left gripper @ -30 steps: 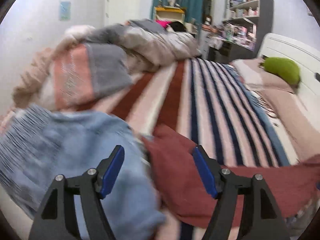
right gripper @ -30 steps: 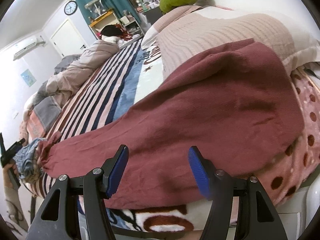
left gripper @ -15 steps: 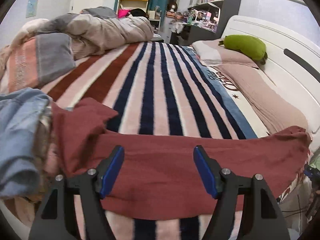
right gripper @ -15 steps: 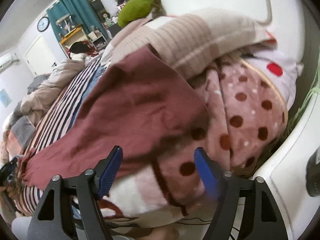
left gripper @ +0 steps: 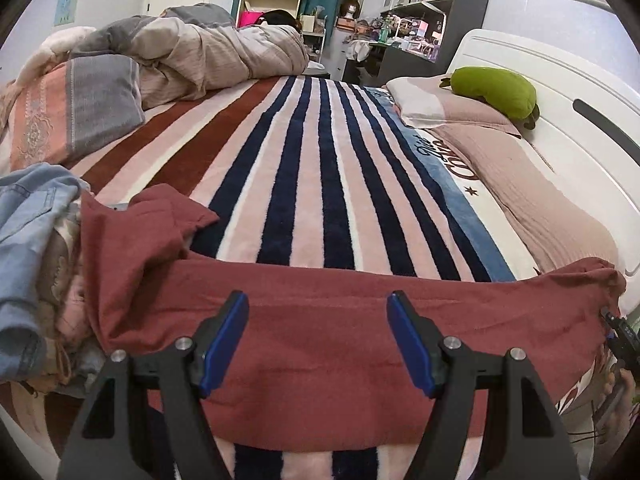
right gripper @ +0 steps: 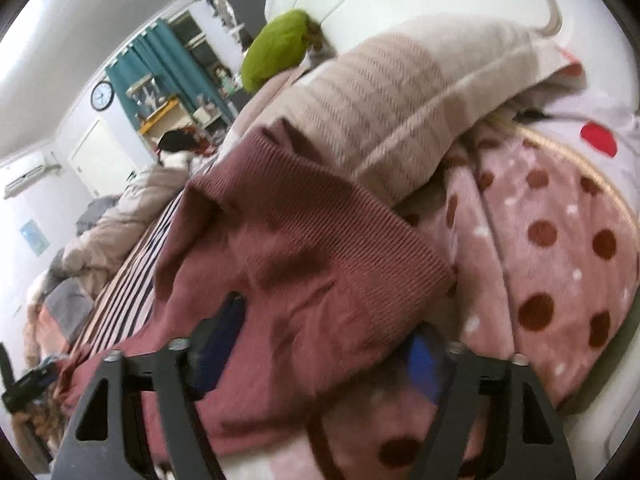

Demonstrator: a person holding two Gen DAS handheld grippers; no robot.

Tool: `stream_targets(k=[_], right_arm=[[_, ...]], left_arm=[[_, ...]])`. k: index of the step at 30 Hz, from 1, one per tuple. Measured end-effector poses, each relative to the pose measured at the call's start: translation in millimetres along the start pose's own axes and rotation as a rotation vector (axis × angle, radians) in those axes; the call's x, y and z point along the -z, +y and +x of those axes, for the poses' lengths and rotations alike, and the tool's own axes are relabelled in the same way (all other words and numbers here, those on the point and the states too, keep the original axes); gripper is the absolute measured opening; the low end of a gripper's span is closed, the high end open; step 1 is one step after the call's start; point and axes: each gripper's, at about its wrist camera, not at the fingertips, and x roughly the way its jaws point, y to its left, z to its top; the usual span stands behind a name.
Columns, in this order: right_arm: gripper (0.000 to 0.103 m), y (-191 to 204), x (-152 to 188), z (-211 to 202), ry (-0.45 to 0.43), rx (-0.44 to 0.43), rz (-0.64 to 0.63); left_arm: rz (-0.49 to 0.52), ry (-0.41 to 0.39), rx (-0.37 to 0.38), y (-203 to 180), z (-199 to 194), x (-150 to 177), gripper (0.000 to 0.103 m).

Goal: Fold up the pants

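Note:
Maroon pants (left gripper: 320, 276) lie stretched across the near edge of the striped bed (left gripper: 320, 160), one leg end crumpled at the left. My left gripper (left gripper: 316, 304) hovers open just above their middle, with nothing between its pads. At the far right of the left wrist view, the right gripper (left gripper: 618, 332) sits at the pants' waist end. In the right wrist view, the ribbed waistband (right gripper: 360, 248) lies between the jaws of my right gripper (right gripper: 324, 320), which are closing around it. That view is blurred, and the pads do not visibly press the cloth.
A heap of blue denim (left gripper: 28, 232) and other clothes sits at the left. A beige pillow (right gripper: 400, 92), a green plush (left gripper: 496, 92) and a white headboard (left gripper: 560, 92) are on the right. A polka-dot blanket (right gripper: 560, 280) lies under the waistband. A rumpled duvet (left gripper: 208, 52) is at the back.
The left gripper swung right from the denim heap to over the pants' middle, staying open. The right gripper moved along the pants to the waistband by the pillow, and its jaws narrowed.

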Motion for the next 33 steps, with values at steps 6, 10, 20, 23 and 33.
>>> stream_targets(k=[6, 10, 20, 23, 33], right_arm=[[0.005, 3, -10, -15, -0.116, -0.027, 0.039], [0.004, 24, -22, -42, -0.192, -0.006, -0.043], [0.004, 47, -71, -104, -0.277, 0.172, -0.213], [0.004, 63, -80, -109, -0.229, 0.185, -0.283], [0.004, 205, -69, -89, -0.076, -0.052, -0.529]], left_arm=[[0.013, -0.010, 0.018, -5, -2, -2, 0.068], [0.008, -0.023, 0.035, -3, -5, -5, 0.068], [0.000, -0.070, 0.081, -2, -18, -8, 0.068], [-0.013, -0.084, 0.090, 3, -22, -7, 0.068], [-0.034, -0.125, 0.092, 47, -45, 13, 0.068]])
